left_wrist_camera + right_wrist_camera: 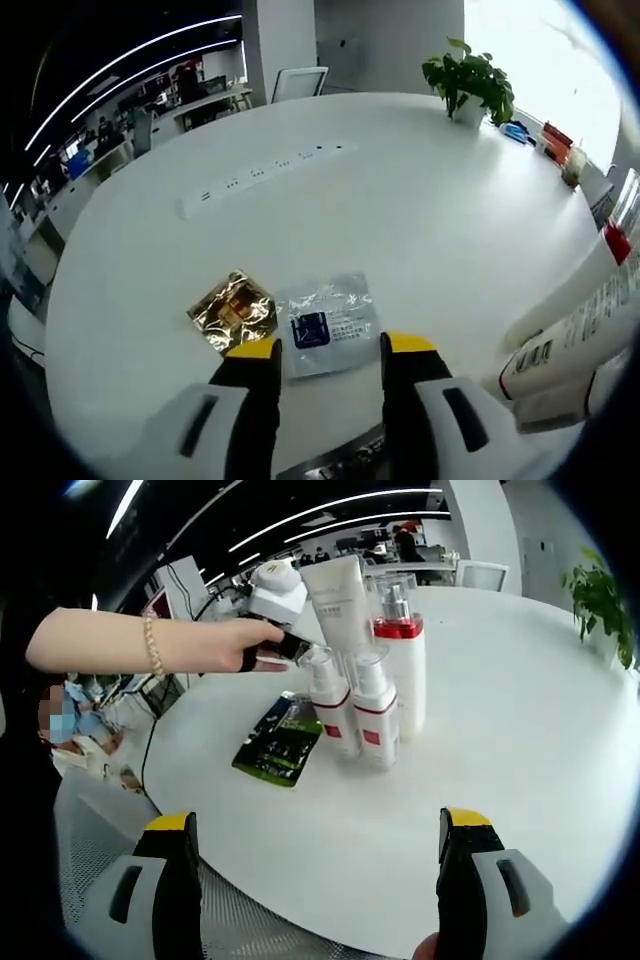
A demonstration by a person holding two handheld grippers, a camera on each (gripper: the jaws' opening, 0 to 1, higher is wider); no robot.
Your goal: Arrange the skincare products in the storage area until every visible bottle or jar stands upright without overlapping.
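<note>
We hold the left gripper (327,352) with jaws spread and empty; a gold sachet (233,310) and a silver-blue sachet (326,322) lie flat just past its tips. The right gripper (318,838) is likewise spread wide, empty, with the upright bottles (368,695), a white tube (340,600) and a green sachet (281,739) well ahead between its fingers. We judge the bottles arranged; next, the sachets may need placing. No print is legible.

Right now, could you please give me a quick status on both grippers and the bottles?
Left gripper open over two sachets. Right gripper open, empty. Bottles upright, clustered with a tube. Green packet flat beside them.
</note>
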